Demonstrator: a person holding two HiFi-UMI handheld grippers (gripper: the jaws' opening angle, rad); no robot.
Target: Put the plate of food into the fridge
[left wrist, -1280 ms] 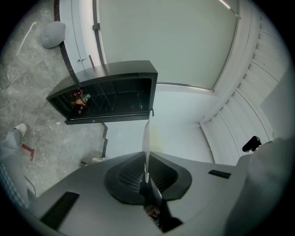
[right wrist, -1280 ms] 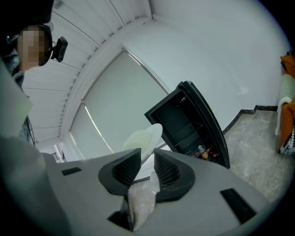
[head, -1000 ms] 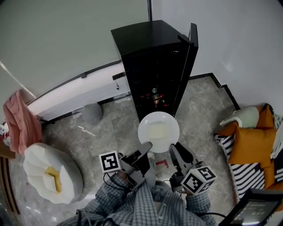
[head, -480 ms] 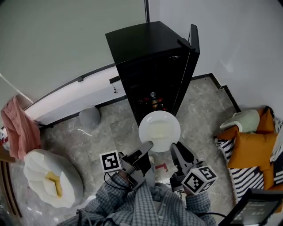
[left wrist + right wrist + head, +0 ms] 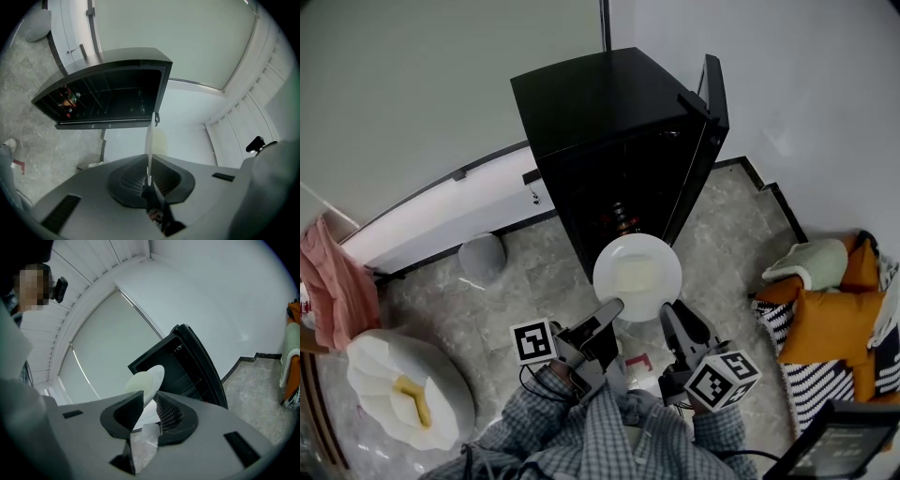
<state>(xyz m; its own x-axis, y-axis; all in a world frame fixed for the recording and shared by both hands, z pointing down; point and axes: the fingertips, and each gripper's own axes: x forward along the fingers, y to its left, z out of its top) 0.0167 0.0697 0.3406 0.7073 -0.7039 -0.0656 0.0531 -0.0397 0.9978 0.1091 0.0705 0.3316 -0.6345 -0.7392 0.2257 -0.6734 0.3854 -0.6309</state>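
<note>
The person is standing just before the open black fridge (image 5: 609,122), holding the white plate (image 5: 637,277) of pale food level in the air in front of its dark opening; the left gripper (image 5: 607,314) is clamping the plate's near rim from one side and the right gripper (image 5: 673,317) is clamping it from the other; in the left gripper view the plate is showing only edge-on, as a thin white line pinched between the jaws; in the right gripper view the rim is sitting between that gripper's jaws too.

The fridge door (image 5: 712,122) is hanging open on the right, standing close beside the path into the opening; a few bottles or cans (image 5: 619,217), red among them, are sitting low inside, too dark and small to identify; wire shelves are showing faintly in the left gripper view.

On the marble floor (image 5: 534,281) a grey rounded pouf (image 5: 483,253) is lying left of the fridge, beside a long white ledge (image 5: 441,202) running along the wall; farther left a pink cloth (image 5: 333,281) is hanging, cut off by the frame, and a white cushion (image 5: 408,389) is carrying something yellow; to the right, orange pillows (image 5: 834,319) are resting on striped black-and-white fabric (image 5: 816,375).

A red mark (image 5: 637,361) on the floor is partly hiding under the grippers; a small label on the ledge is too tiny to read.
</note>
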